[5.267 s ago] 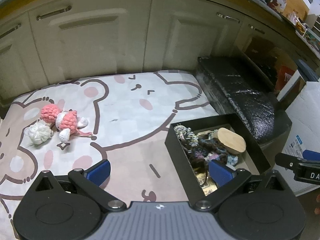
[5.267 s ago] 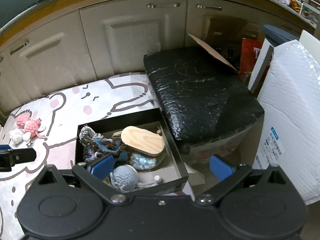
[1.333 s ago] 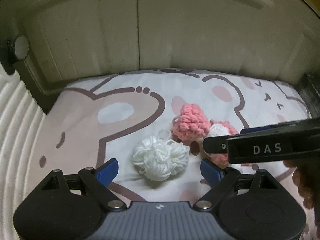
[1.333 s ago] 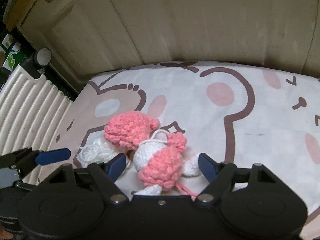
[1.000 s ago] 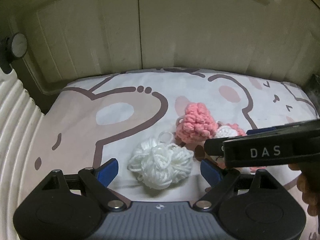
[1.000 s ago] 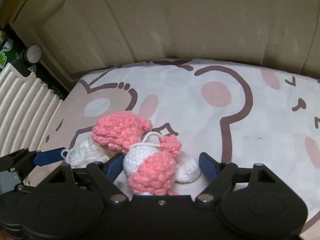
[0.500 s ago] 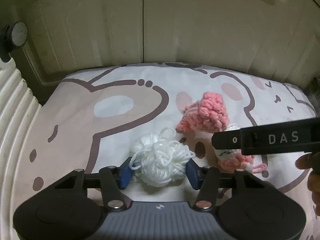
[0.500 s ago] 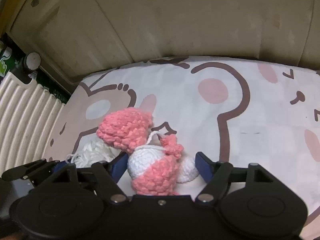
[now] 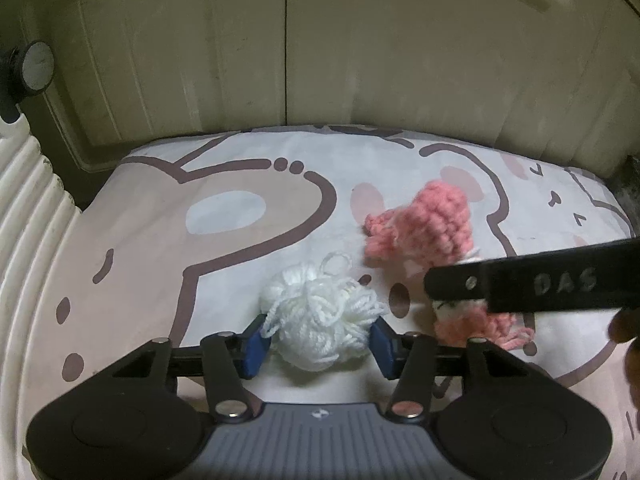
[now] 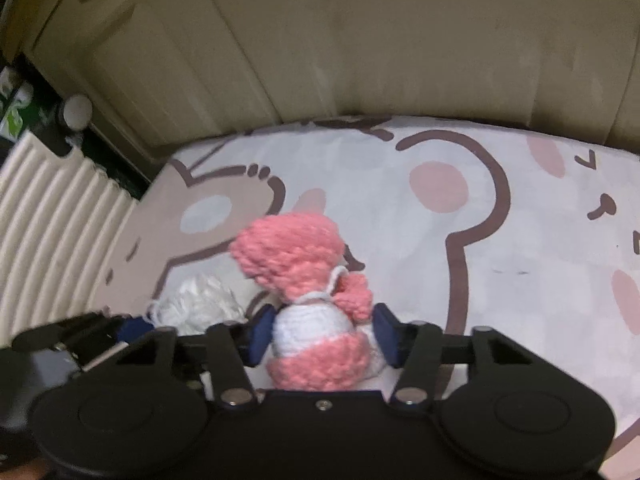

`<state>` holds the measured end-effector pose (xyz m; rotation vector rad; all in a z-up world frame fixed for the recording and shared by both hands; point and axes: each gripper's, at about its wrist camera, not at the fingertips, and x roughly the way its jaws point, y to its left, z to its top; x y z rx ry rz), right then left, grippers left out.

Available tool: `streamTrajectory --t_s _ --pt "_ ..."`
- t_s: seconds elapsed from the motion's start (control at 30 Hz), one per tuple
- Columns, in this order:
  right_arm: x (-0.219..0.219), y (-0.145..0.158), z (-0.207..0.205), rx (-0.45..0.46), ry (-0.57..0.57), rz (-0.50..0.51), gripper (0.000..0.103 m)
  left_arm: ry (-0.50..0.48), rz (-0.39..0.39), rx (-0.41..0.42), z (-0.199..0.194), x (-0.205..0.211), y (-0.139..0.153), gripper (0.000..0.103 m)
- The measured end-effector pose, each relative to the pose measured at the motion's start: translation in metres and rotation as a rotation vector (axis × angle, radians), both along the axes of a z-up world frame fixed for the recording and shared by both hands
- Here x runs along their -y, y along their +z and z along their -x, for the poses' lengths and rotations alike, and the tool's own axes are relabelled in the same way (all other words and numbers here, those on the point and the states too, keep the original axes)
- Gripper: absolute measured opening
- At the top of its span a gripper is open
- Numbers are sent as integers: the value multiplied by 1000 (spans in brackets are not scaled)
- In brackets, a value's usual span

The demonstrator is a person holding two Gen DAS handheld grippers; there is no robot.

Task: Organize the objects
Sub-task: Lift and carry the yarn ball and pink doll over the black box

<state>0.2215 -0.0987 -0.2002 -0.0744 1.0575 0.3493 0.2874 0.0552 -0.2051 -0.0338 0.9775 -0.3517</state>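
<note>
A white yarn ball [image 9: 320, 316] lies on the bear-print mat [image 9: 224, 264], and my left gripper [image 9: 318, 344] has its blue pads pressed on both sides of it while the jaws open slightly. My right gripper [image 10: 320, 338] is closing, its pads squeezing the white middle of a pink-and-white crochet toy [image 10: 312, 332]. A pink crochet piece [image 10: 288, 248] leans on top of that toy. In the left wrist view the pink piece [image 9: 424, 228] sits right of the ball, partly behind a black finger [image 9: 532, 286] of the right gripper. The right wrist view shows the ball [image 10: 200, 304] at the left.
Cream cabinet doors [image 9: 280, 60] close off the far side of the mat. A white ribbed panel [image 9: 28, 220] stands along the left edge. A hand [image 9: 628, 328] shows at the right border. The mat [image 10: 540, 220] stretches away to the right.
Both grippers went from wide open to closed: the left one on the white yarn ball, the right one on the pink-and-white toy. The pink piece shifted slightly.
</note>
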Motion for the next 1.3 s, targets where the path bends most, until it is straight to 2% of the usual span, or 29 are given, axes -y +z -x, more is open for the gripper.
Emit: streamTrajectory --t_s 0.13,0.3,0.57,1.3 --pt "3 1 0 -16 2 -24 45 -6 6 -2 1 -1 0 54" --pt "5 3 3 -26 9 -21 44 -9 5 2 2 -1 3 46" --pt "12 19 11 -14 -3 -12 43 -13 29 16 9 -3 16 39" --pt "35 73 54 30 -11 -12 43 -47 117 82 56 -5 77 38"
